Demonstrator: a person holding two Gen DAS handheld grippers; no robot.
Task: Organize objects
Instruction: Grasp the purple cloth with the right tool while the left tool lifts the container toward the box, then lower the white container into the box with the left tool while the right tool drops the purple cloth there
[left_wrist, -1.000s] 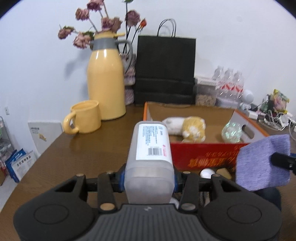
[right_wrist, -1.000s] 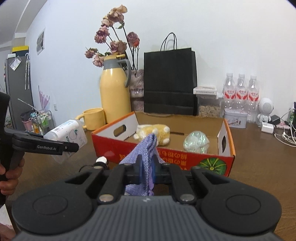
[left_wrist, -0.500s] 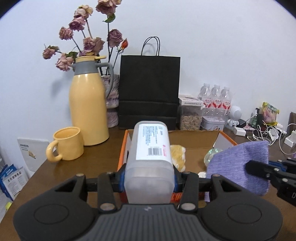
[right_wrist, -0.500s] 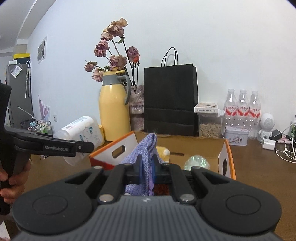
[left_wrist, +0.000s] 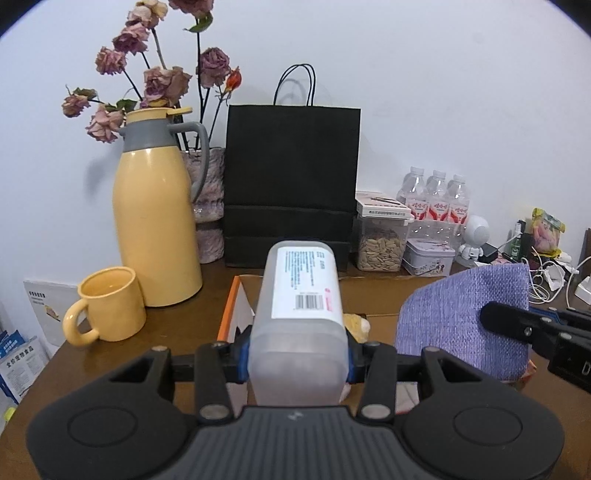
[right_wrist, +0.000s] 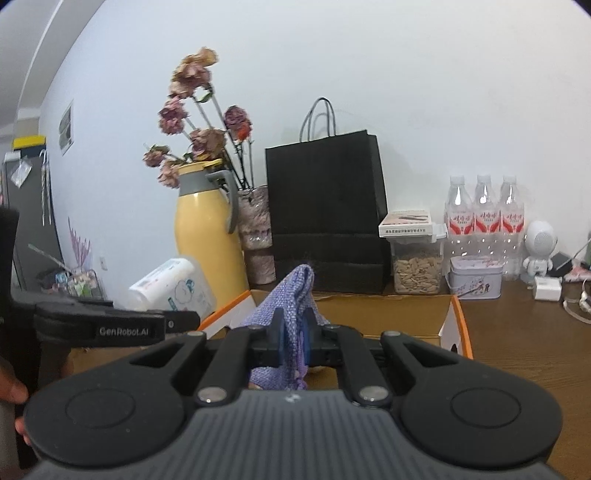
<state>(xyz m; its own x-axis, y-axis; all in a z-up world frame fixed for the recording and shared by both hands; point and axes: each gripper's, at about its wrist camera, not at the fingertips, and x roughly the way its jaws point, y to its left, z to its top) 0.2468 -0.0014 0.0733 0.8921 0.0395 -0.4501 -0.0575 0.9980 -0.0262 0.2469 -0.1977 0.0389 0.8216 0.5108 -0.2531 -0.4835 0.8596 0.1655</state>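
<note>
My left gripper (left_wrist: 297, 354) is shut on a translucent white plastic bottle (left_wrist: 300, 295) with a barcode label, held over the near left edge of the orange cardboard box (left_wrist: 229, 314). The bottle also shows in the right wrist view (right_wrist: 173, 288). My right gripper (right_wrist: 293, 332) is shut on a purple woven cloth (right_wrist: 291, 295), held above the box (right_wrist: 458, 325); the cloth also shows in the left wrist view (left_wrist: 465, 317). A yellow plush toy (left_wrist: 356, 325) peeks out inside the box behind the bottle.
A yellow thermos jug (left_wrist: 155, 225) and yellow mug (left_wrist: 107, 306) stand at the left. A black paper bag (left_wrist: 291, 184), seed jar (left_wrist: 382, 240), tin (left_wrist: 428, 256), water bottles (left_wrist: 437, 199), a small white robot figure (left_wrist: 474, 240) and cables (left_wrist: 546, 273) line the back.
Both grippers have risen and moved forward over the box with their loads; the box's inside has dropped out of sight below the fingers.
</note>
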